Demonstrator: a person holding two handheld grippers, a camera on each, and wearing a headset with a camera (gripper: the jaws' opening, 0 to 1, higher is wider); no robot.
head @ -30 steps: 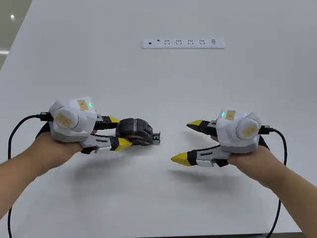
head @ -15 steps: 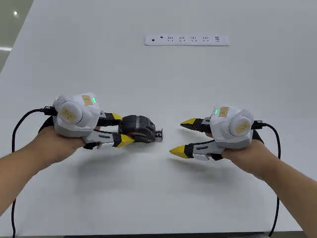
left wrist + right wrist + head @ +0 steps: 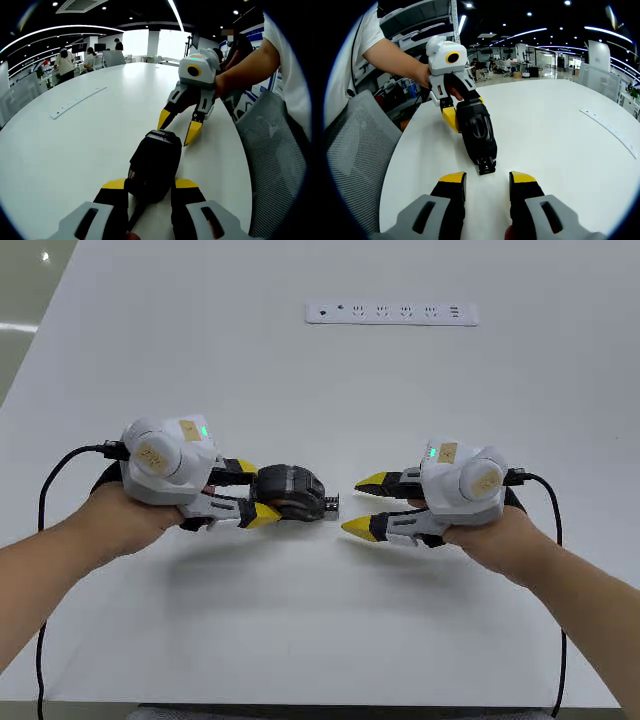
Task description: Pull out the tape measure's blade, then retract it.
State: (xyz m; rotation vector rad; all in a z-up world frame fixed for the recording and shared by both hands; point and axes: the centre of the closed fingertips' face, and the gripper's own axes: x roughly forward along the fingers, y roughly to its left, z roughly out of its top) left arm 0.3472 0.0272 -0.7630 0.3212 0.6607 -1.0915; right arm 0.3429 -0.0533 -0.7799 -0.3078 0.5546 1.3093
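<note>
The jaws of the left gripper (image 3: 254, 491), left of centre in the head view, pinch the tape measure (image 3: 292, 492) by its dark round case, one yellow tip on the far side and one on the near side. A hand (image 3: 120, 525) wraps the gripper's white body, and a black cable (image 3: 58, 466) loops away from it toward the left edge of the frame. In the left gripper view the case (image 3: 155, 162) sits squarely between the two yellow tips at the bottom of the frame, resting on the white surface (image 3: 320, 630). The small hook end of the blade (image 3: 331, 506) sticks out of the case toward the middle of the head view; the blade itself looks wound in. Just right of it come the jaws of the right gripper (image 3: 357, 506), spread apart with nothing between them, their yellow tips pointing at the hook and close to it but not touching. In the right gripper view the hook (image 3: 486, 166) lies just ahead of the gap between those open tips. A second hand (image 3: 500, 540) holds this gripper, with another black cable (image 3: 553, 530) curving off toward the right edge. A white power strip (image 3: 392, 312) lies flat on the surface in the upper middle of the head view, well apart from both grippers.
</note>
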